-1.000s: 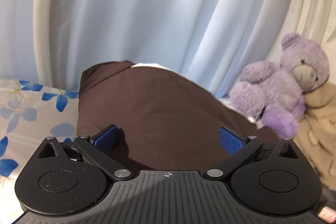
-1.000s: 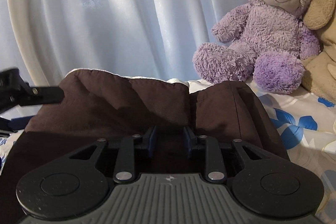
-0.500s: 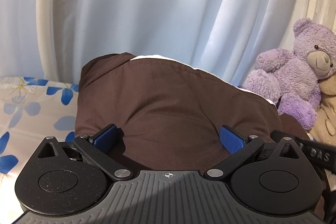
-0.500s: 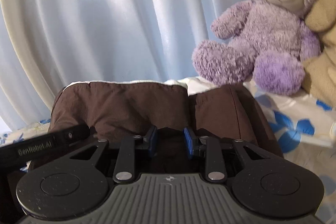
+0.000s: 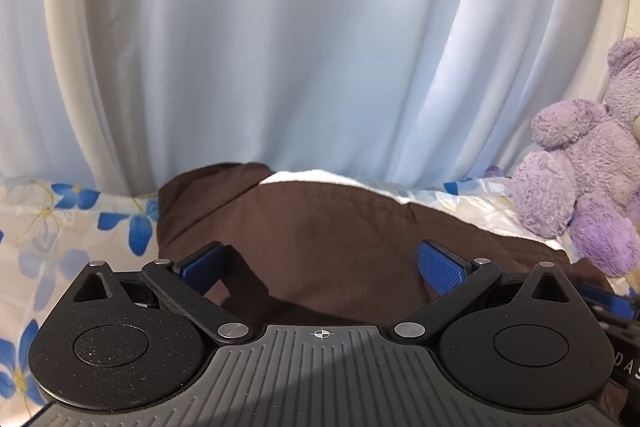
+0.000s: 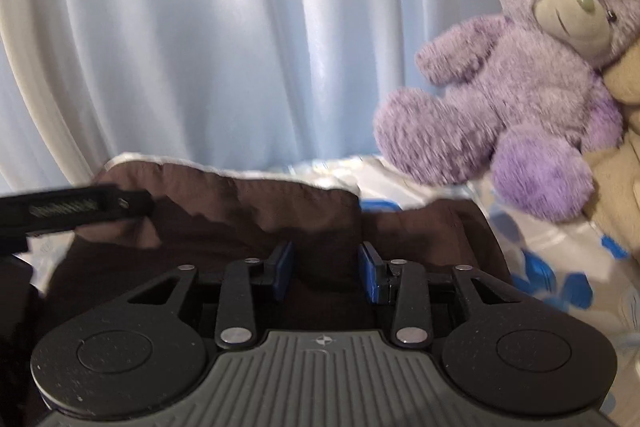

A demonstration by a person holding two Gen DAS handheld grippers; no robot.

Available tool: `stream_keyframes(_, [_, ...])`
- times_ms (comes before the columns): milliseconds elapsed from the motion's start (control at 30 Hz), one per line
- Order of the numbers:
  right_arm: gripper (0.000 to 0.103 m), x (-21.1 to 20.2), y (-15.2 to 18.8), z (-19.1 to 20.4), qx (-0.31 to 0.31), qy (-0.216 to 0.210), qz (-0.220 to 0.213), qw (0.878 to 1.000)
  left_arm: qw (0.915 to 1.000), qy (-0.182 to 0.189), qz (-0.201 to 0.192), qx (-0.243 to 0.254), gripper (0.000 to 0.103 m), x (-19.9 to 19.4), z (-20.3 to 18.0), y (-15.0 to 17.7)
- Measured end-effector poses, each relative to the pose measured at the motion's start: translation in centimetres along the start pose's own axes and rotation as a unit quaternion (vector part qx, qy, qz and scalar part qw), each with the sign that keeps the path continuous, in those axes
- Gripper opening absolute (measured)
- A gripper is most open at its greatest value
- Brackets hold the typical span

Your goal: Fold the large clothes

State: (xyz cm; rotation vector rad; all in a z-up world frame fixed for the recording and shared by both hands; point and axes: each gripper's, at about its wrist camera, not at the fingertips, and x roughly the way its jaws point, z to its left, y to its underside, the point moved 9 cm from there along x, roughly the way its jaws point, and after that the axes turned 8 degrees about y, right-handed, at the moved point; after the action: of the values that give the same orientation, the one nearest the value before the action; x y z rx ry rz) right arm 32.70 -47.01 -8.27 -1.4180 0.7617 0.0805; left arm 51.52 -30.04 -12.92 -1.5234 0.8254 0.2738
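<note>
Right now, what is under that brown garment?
The brown garment lies on a flowered bedsheet; a white layer peeks out at its far edge. Whatever lies beneath its middle is covered.

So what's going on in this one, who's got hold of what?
A person is folding a dark brown garment on a floral sheet with a handheld gripper in each hand. The left gripper is wide open over the cloth, gripping nothing. The right gripper has just been opening; brown cloth sits between its fingers, but the pads no longer seem to pinch it. A purple teddy bear sits off to the side by the pale curtain.
</note>
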Motion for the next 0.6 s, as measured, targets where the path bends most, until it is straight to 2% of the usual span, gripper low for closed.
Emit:
stream_keyframes(100, [0.042, 1.6, -1.1, 0.9, -0.016, 0.004, 0.008, 1.0, 0.9998, -0.008, 0.02, 0.004, 0.103, 1.5, -0.1, 0.1])
stream_keyframes(200, [0.046, 3.5, -0.3, 0.7, -0.017, 0.008, 0.019, 1.0, 0.9994, -0.016, 0.03, -0.001, 0.103, 2.9, -0.1, 1.4])
stream_keyframes(300, [0.047, 4.3, 0.8, 0.3, 0.007, -0.006, -0.008, 1.0, 0.9991, -0.037, 0.018, 0.013, 0.103, 3.4, -0.5, 2.4])
stream_keyframes(400, [0.047, 4.3, 0.9, 0.4, 0.009, -0.006, -0.023, 1.0, 0.998, -0.052, 0.024, 0.025, 0.103, 3.8, -0.8, 2.6])
stream_keyframes(500, [0.047, 4.1, 0.5, 0.5, 0.017, -0.012, -0.024, 0.999, 0.9996, -0.022, 0.015, 0.002, 0.103, 2.9, -0.2, 2.6])
stream_keyframes(600, [0.053, 2.8, 0.0, -0.4, 0.053, -0.04, -0.021, 0.998, 0.9979, 0.056, 0.022, -0.025, 0.103, -0.2, 0.5, 3.6])
